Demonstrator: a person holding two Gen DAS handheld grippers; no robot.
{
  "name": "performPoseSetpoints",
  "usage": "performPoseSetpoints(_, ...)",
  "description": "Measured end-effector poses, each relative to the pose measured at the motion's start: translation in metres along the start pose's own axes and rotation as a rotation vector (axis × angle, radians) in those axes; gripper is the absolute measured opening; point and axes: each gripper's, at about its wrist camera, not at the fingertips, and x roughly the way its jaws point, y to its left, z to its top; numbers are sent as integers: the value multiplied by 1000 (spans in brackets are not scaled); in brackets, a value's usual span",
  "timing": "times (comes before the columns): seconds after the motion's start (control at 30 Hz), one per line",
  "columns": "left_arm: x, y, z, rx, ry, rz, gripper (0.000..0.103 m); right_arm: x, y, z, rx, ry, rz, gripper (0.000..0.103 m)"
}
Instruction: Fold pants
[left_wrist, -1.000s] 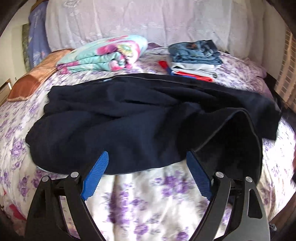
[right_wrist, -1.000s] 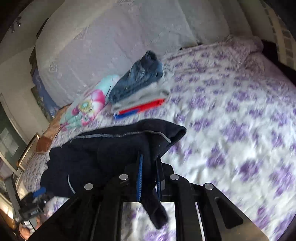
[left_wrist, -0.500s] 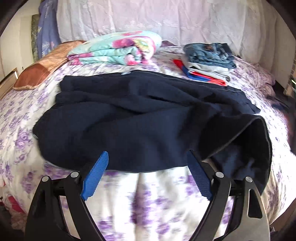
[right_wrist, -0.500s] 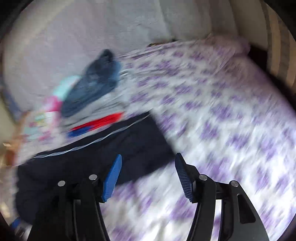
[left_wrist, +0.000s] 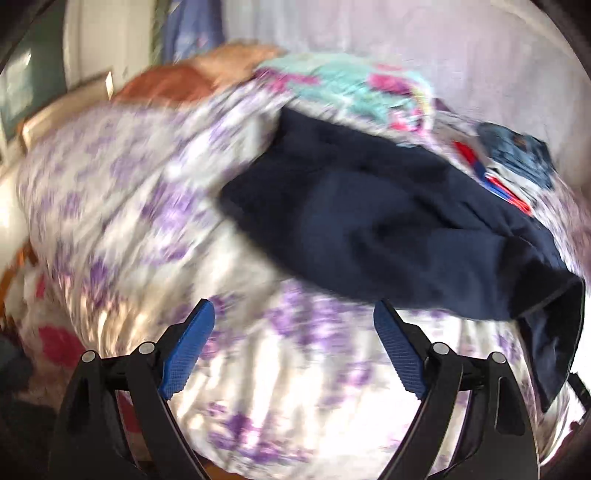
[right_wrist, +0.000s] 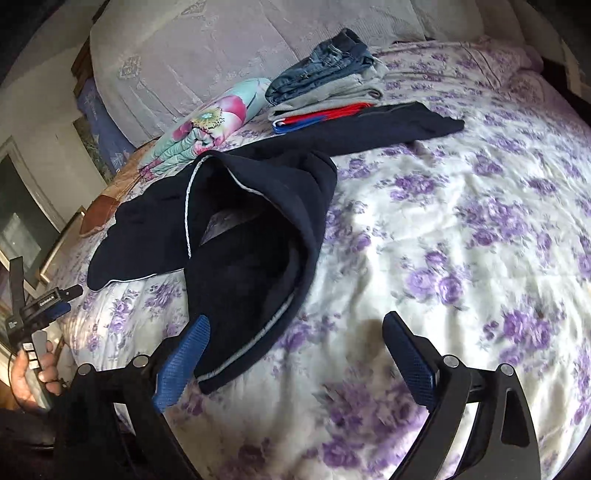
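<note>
Dark navy pants (right_wrist: 258, 206) lie crumpled across the purple-flowered bedspread (right_wrist: 461, 221), with one leg stretched toward the folded stack. The open waistband, edged in pale piping, faces my right gripper (right_wrist: 297, 321). Its jaws are opening, and the waistband's near edge lies between them by the left pad (right_wrist: 184, 354), which does not press on it. In the blurred left wrist view the pants (left_wrist: 388, 221) sit to the upper right. My left gripper (left_wrist: 293, 314) stands open over bare bedspread (left_wrist: 288, 387). A hand (right_wrist: 26, 373) holds that gripper's handle at the left edge.
A folded stack (right_wrist: 325, 74) of jeans, grey and red-blue clothes sits behind the pants, also seen as the stack (left_wrist: 517, 158). Beside it lie a floral folded blanket (right_wrist: 207, 125) and a brown pillow (right_wrist: 99, 210). A white-covered headboard (right_wrist: 221, 48) closes the back.
My right gripper went from shut on the pants fabric to wide apart, let the fabric drop, and moved down near the waistband. The left gripper swung left, so the pants shifted right in its view.
</note>
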Motion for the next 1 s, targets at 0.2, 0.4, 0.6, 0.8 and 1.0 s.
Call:
performPoseSetpoints(0.2, 43, 8, 33, -90, 33, -12, 85, 21, 4, 32, -116, 45, -74, 6)
performPoseSetpoints(0.4, 72, -10, 53, -89, 37, -15, 58, -44, -21, 75, -193, -164, -298, 5)
performPoseSetpoints(0.6, 57, -13, 72, -115, 47, -159, 16, -60, -58, 103, -254, -194, -419, 5)
performPoseSetpoints(0.8, -20, -18, 71, 13, -38, -176, 15, -152, -2, 101, -561, -448, -519, 5)
performPoseSetpoints(1.0, 12, 21, 18, 30, 136, -103, 26, -101, -59, 3, -649, 130, -518, 18)
